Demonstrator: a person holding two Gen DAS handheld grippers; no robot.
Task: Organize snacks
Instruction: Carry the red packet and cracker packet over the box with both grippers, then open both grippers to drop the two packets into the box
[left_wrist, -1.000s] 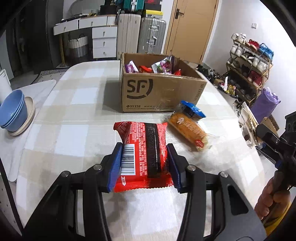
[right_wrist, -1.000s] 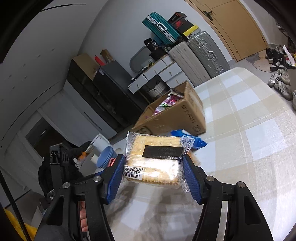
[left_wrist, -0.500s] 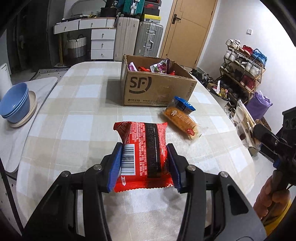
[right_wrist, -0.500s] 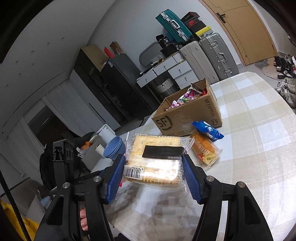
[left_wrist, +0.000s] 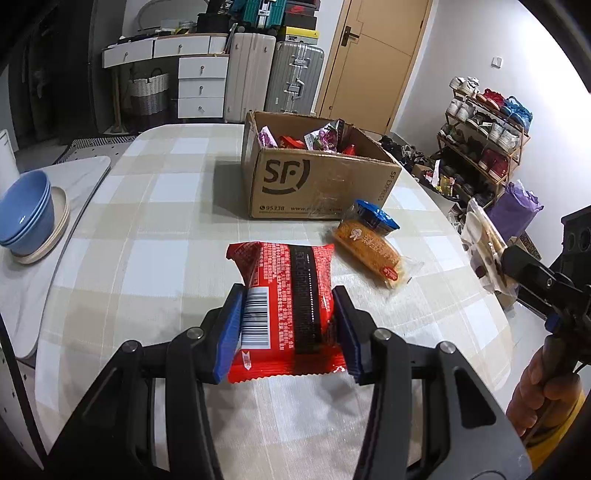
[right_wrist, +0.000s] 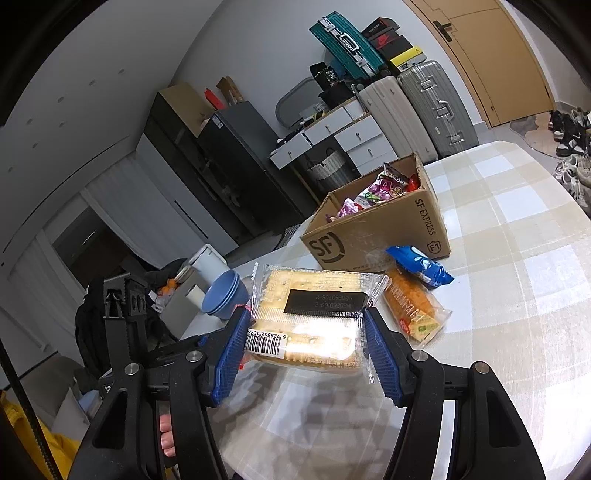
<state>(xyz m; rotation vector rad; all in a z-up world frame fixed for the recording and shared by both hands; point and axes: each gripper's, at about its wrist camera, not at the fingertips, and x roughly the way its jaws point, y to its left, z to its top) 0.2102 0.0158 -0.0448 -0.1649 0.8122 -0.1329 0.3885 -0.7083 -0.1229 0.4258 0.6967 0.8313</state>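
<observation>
Left wrist view: taken along the left gripper (left_wrist: 288, 332), angled steeply down over the checked table (left_wrist: 147, 236), facing the cardboard box (left_wrist: 317, 184) and door (left_wrist: 373, 55). Right wrist view: taken along the right gripper (right_wrist: 304, 341), tilted, shallower, facing the same box (right_wrist: 384, 236) from further right. Shared: box, table, blue bowls (left_wrist: 26, 214), suitcases (left_wrist: 295, 77).

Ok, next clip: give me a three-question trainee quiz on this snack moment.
1. What does the left claw hold?
2. True or false: the cardboard box is empty.
3. Which snacks lie loose on the table beside the box: (a) an orange packet and a blue packet, (b) a green can, (c) none?

Key: 1. a red packet; the right claw holds a clear cracker pack. 2. False, snacks fill it. 3. (a): orange packet, blue packet.
</observation>
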